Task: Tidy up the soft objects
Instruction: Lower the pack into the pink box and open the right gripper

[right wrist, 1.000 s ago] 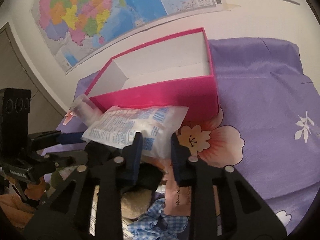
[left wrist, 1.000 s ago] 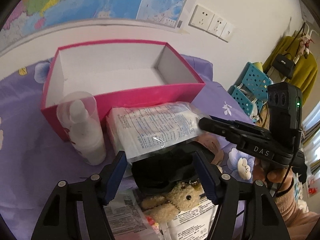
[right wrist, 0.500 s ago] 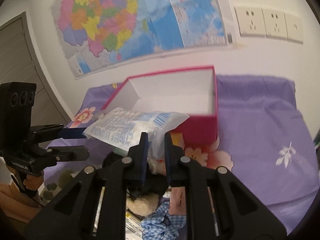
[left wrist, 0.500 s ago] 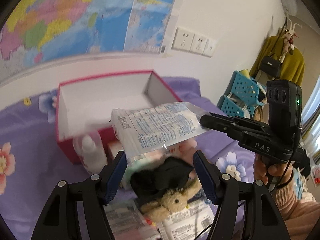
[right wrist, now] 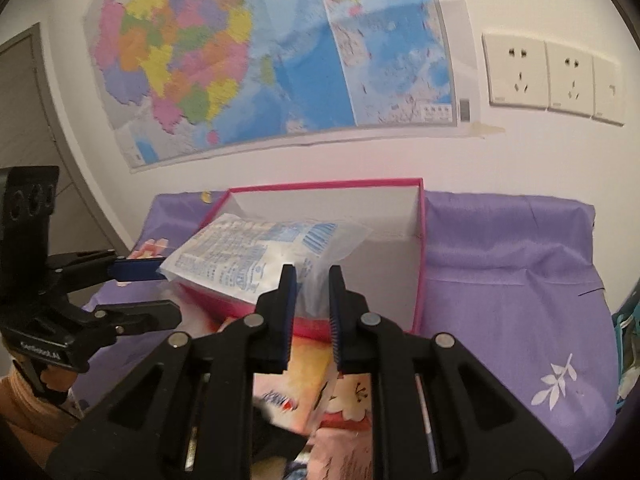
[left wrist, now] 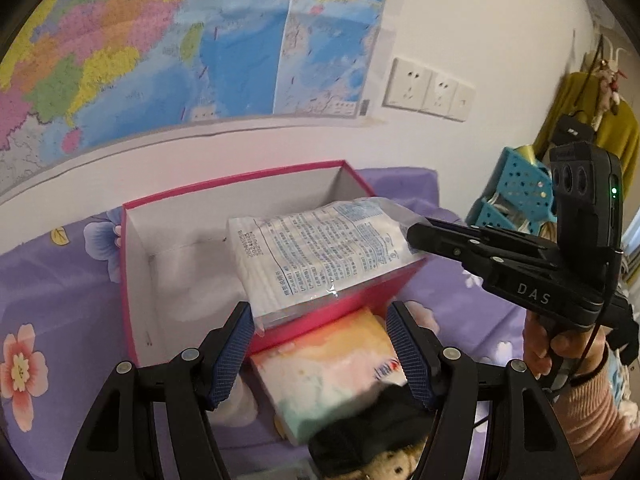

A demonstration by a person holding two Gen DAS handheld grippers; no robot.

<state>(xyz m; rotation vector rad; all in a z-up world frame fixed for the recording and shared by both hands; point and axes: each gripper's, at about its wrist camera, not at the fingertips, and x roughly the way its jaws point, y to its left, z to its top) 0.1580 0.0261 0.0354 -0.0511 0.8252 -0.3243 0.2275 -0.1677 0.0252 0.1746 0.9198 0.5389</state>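
1. Left wrist view: a map (left wrist: 192,52) fills the white wall at the back, with a row of wall sockets (left wrist: 428,90) to its right.
2. A purple flowered cloth (left wrist: 60,280) covers the table under everything.
3. An open pink box (left wrist: 138,264) with a white inside stands on the cloth against the wall; nothing shows on the part of its floor that is in view.
4. A clear plastic packet (left wrist: 320,256) of white pads with blue print hangs in the air over the box's front right part, tilted and touching nothing but the grippers.
5. The right gripper (left wrist: 416,238) comes in from the right, its narrow jaws pinched on the packet's clear right end; in the right wrist view that gripper (right wrist: 312,300) has the clear film squeezed between its two pads.
6. The left gripper (left wrist: 320,352) stands about half open; the packet's lower corner reaches the left pad (left wrist: 234,344), while the right pad is clear of it, so I cannot tell whether it really grips.
7. A soft pastel tissue pack (left wrist: 332,368) lies on the cloth just in front of the box.
8. A black cloth item (left wrist: 368,436) rests against the pack's near edge, with a tan teddy bear (left wrist: 394,470) below it.
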